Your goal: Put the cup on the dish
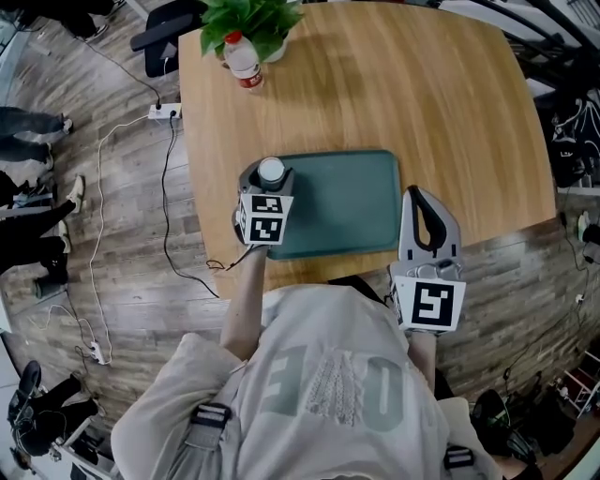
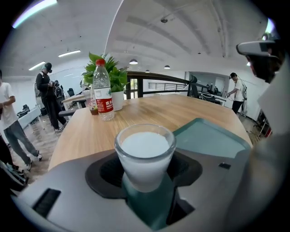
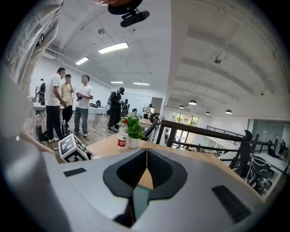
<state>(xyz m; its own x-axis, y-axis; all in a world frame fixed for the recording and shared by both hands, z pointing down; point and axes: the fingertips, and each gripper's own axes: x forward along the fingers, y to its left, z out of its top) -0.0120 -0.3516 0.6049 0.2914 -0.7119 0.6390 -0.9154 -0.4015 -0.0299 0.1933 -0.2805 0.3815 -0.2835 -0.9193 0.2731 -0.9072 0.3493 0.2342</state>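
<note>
Now: white-filled cup (image 2: 145, 149) in left hand-held gripper (image 2: 145, 174), at tray (image 1: 347, 202) edge.

**Count of Things on and around the Table**

There is one table (image 1: 422, 103). On it are one green dish (image 1: 347, 202), one cup (image 1: 271, 170), one bottle (image 1: 244, 61) and one potted plant (image 1: 251, 21). There are two grippers, the left gripper (image 1: 269, 180) and the right gripper (image 1: 424, 202). One power strip (image 1: 165, 112) lies on the floor.
</note>
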